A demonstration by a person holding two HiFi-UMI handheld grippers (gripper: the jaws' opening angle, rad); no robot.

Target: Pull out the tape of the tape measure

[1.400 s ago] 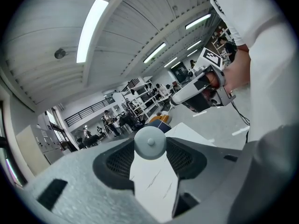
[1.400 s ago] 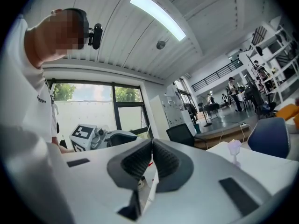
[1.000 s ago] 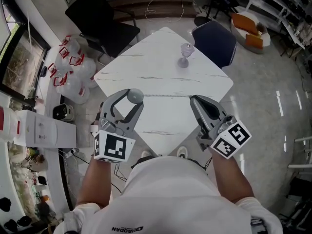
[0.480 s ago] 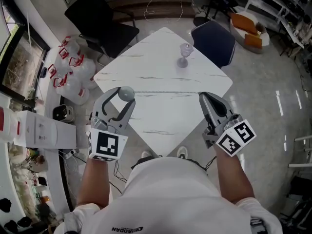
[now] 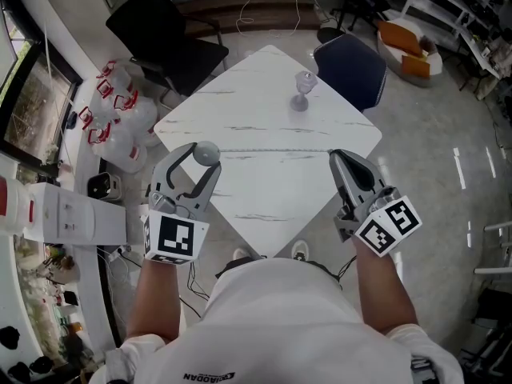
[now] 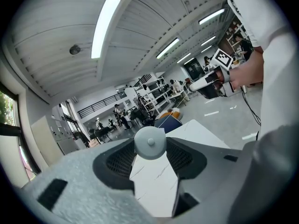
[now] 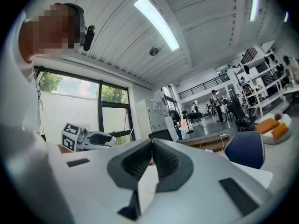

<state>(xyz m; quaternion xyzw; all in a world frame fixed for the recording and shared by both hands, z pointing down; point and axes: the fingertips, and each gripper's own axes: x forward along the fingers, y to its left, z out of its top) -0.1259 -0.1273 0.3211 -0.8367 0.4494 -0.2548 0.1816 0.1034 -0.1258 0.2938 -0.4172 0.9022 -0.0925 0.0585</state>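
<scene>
A round grey tape measure (image 5: 208, 150) sits clamped between the fingertips of my left gripper (image 5: 206, 156), held over the left edge of the white table (image 5: 264, 102). In the left gripper view the case (image 6: 150, 142) fills the gap between the jaws. A thin tape (image 5: 276, 152) runs level from the case across the table to my right gripper (image 5: 336, 156). That gripper's jaws are pressed together on the tape's end (image 7: 151, 161). Both grippers hang above the table at about the same height, far apart.
A wine glass (image 5: 303, 89) stands upright near the table's far corner. A black chair (image 5: 172, 30) is at the far left and a blue chair (image 5: 352, 66) at the far right. Water jugs (image 5: 120, 114) stand on the floor at the left.
Over the last second the left gripper went left and the right gripper went right, so the tape between them grew longer. In the last half second they hardly moved.
</scene>
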